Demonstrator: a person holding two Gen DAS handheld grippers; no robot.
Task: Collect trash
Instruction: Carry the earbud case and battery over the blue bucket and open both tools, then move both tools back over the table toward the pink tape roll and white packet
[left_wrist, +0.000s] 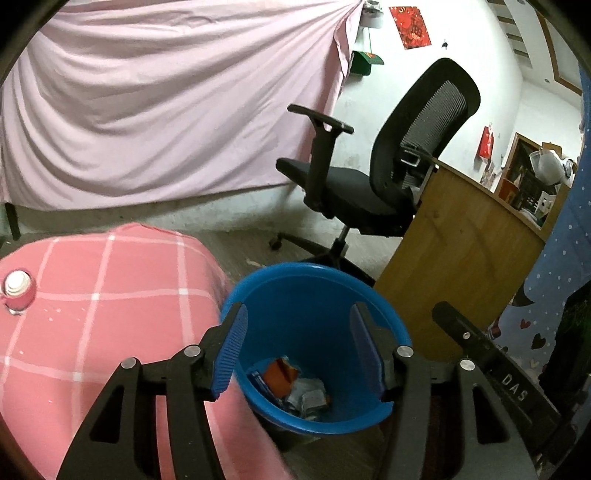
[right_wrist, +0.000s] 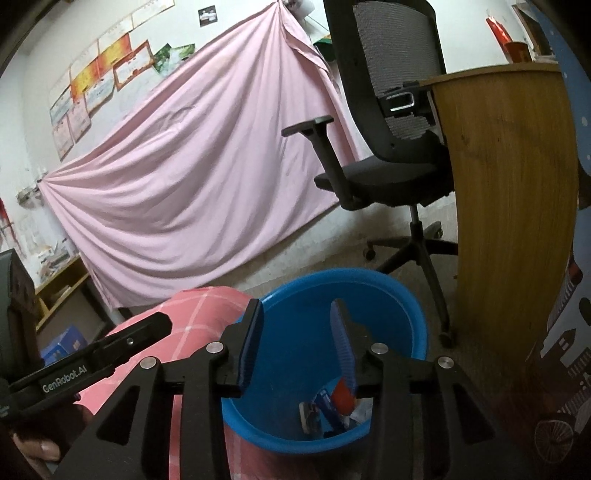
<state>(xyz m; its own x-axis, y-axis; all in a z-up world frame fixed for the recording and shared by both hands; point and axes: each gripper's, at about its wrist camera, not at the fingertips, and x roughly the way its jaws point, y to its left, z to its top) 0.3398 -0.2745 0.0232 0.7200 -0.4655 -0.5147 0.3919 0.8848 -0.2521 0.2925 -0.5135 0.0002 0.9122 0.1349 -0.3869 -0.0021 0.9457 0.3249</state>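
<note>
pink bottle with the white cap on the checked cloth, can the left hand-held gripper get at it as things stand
Probably yes. The pink bottle with the white cap stands alone on the pink checked cloth, nothing around it; the left hand-held gripper is open and empty over the blue plastic bin.

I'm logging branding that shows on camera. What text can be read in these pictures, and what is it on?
"GenRobot.AI": on the left gripper, along its black side bar.
"DAS": on the right gripper, the rest cut off.
Red wall poster, certificates, wrappers in the blue bin: print too blurred to read.
</note>
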